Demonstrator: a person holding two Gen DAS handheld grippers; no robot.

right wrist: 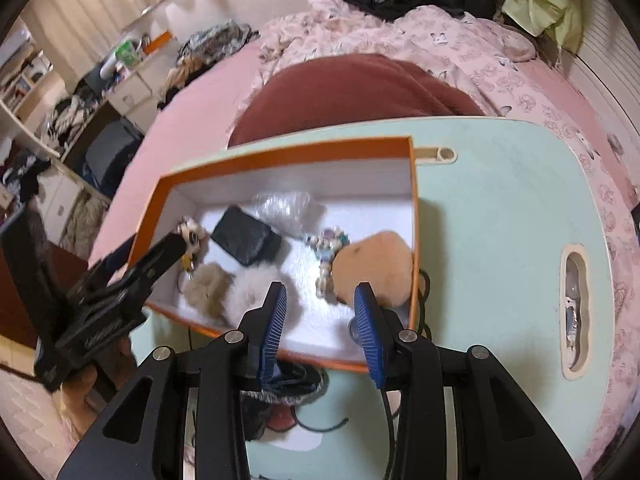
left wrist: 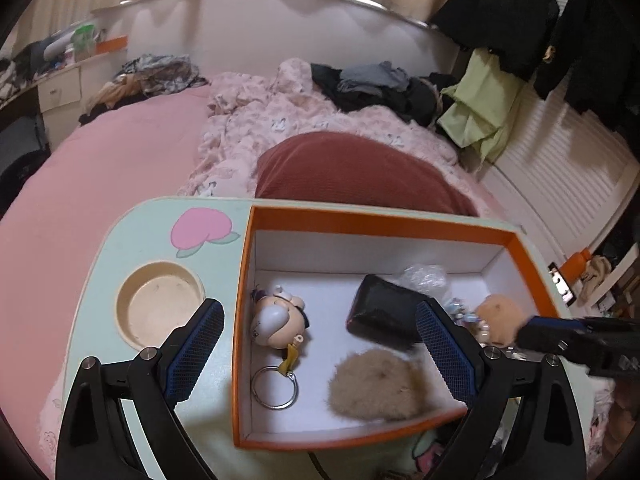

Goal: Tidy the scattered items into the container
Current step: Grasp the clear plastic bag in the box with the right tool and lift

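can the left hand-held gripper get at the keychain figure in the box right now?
Probably yes. The left hand-held gripper is open over the orange box, and the keychain figure lies uncovered in the left part, apart from the black pouch and brown pompom. Only the left wall stands close.

A pale mint-green lap table [left wrist: 132,248] with rounded corners stands over a pink-sheeted bed [left wrist: 92,168]. On it, at centre frame, sits an orange-walled, white-lined cardboard box [left wrist: 360,220]. A round cream cup recess [left wrist: 160,304] lies left of the box; a black cord [right wrist: 320,426] trails below it.
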